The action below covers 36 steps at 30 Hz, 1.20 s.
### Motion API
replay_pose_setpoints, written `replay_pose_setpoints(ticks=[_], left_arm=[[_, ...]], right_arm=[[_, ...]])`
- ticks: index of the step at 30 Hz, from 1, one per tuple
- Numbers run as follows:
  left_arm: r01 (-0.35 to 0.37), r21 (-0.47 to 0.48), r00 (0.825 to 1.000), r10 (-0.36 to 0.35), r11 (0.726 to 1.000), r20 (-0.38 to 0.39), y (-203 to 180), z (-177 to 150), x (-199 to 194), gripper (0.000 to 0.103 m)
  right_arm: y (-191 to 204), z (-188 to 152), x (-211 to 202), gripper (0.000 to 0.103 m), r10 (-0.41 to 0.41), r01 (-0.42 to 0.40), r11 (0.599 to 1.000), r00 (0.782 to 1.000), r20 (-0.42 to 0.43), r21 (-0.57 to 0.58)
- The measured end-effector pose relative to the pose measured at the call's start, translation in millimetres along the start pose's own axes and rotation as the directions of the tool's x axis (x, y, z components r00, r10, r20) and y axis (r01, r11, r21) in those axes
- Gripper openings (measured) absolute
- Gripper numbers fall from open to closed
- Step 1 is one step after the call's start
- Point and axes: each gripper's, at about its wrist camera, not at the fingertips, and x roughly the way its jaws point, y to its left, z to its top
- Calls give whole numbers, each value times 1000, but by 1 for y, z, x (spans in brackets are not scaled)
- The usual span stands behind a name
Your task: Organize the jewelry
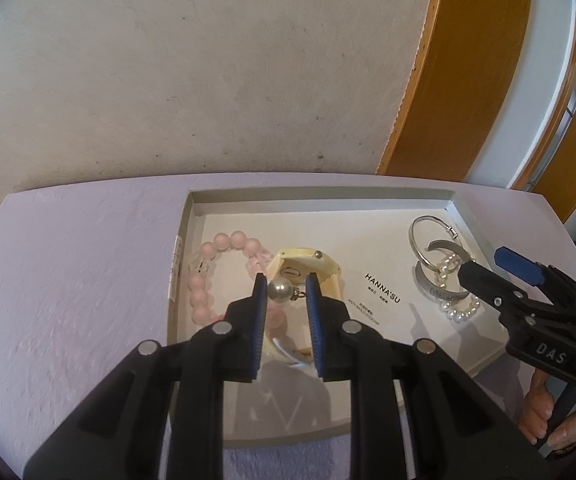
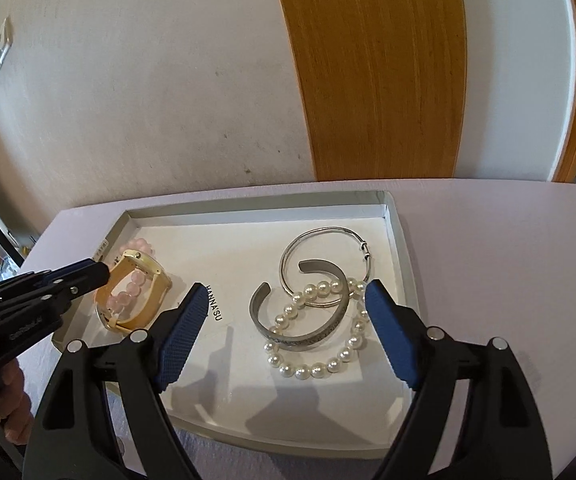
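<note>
Holding a single pearl earring (image 1: 281, 290) between narrowed jaws, the left gripper (image 1: 285, 294) is seen low in the centre of the left wrist view, hung over the left part of a shallow white tray (image 1: 454, 210) that is set on the pale tabletop (image 1: 67, 272). Under it in that view a pink bead bracelet (image 1: 201, 276) and a cream watch (image 1: 308, 266) are lain together. In the right wrist view the right gripper (image 2: 283, 320) is shown with its jaws spread wide and nothing pressed between them, poised over the cluster at the centre right of the frame: a thin silver hoop (image 2: 324, 266), a grey cuff bangle (image 2: 304, 336) and a white pearl bracelet (image 2: 320, 368), overlapped and touching one another. Most of the jewelry is judged to be gathered in the tray already, so the task appears well advanced; what seems left is for the earring to be set down and, perhaps, for the tangled right-hand group to be separated or tidied. No further loose pieces are seen on the tabletop.
</note>
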Motion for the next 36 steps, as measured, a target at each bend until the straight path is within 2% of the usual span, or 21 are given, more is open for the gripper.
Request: replay_pose_setpoints(ticks=[7,8,9,11,19,27,32,36], left_arm=[[3,0,1000,-3,1000,-20,-9,6,9,21],[3,0,1000,-3,1000,-23,-9,6,10,24],[3,0,1000,-3,1000,-26,-10,6,10,32],[-5,-6,1000,5,1000,-18,-9,5,7,41],[-27,-28,1000,28,999,11,5,-2,-21,41],[-63,-62,998,65,996,26,19,-39,-66,41],[-59,-89,998,61,994,20,26,-67,-88,41],[-65,-95,998,67,993,21,27,-93,-105,45]], right_arm=[[-6,-3,2,82,5,-4,1000,1000,-8,15],[-7,-3,1,82,3,-3,1000,1000,-7,19],[-7,-3,-1,82,4,-4,1000,1000,-5,21],[-8,-4,-6,82,3,-3,1000,1000,0,21],[-7,-18,-30,82,3,-3,1000,1000,3,4],[6,-47,-67,81,5,-5,999,1000,-4,-37],[19,-72,-96,80,9,-10,997,1000,-11,-73],[29,-91,-116,78,15,-16,995,1000,-10,-96]])
